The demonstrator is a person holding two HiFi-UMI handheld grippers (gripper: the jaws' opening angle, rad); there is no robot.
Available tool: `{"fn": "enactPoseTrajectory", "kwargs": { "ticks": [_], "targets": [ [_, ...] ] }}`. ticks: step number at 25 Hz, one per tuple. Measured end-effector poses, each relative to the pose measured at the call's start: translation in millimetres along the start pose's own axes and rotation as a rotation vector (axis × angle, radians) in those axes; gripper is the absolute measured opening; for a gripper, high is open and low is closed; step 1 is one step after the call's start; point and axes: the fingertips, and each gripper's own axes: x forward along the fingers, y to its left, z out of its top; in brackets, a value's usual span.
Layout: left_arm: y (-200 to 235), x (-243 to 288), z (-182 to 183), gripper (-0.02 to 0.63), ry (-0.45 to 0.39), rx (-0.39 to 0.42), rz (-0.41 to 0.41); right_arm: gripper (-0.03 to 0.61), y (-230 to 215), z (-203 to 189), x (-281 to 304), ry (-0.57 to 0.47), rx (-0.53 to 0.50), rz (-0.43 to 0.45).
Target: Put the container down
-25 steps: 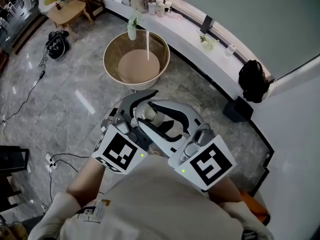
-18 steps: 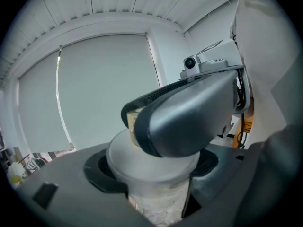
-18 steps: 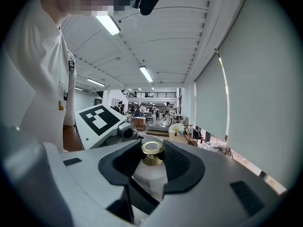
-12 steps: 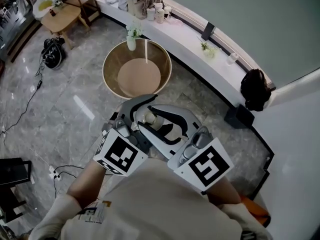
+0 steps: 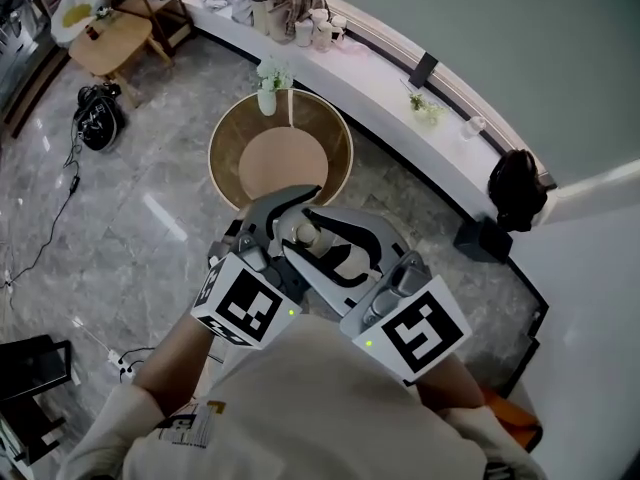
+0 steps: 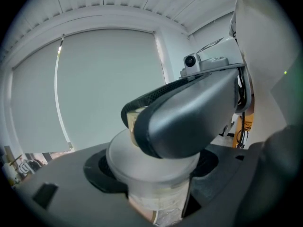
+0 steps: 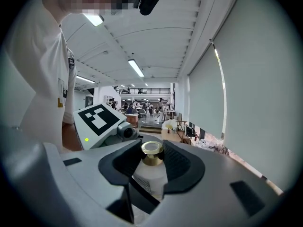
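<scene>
Clamped wide on white gold-capped plastic container [image 7: 147,178] with fingers [image 7: 185,167] of left gripper [image 6: 154,188] and right gripper [image 7: 152,161]; may tip on round tan tabletop [image 5: 265,163] if released unevenly.

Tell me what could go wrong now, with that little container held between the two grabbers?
The fingers of the left gripper and the right gripper both pinch one container over a hard stone floor; if the hands drift apart, it could twist loose and drop. The round table ahead has a small vase at its rim, which a careless set-down might knock. Cables on the floor could trip the person.
</scene>
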Motion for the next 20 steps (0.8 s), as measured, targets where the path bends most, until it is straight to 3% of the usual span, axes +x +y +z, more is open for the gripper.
{"fn": "enactPoseTrajectory", "kwargs": {
  "ticks": [14,20],
  "targets": [
    [109.1,5.0,-23.9,0.347,-0.003,-0.013,-0.005,0.141,-62.0,13.5,93.3,0.003,0.012,-0.006],
    [130.0,14.8,-20.2,0.347,-0.011,-0.019,-0.006,0.141,-82.7,17.9,103.4,0.009,0.016,-0.006]
  ]
}}
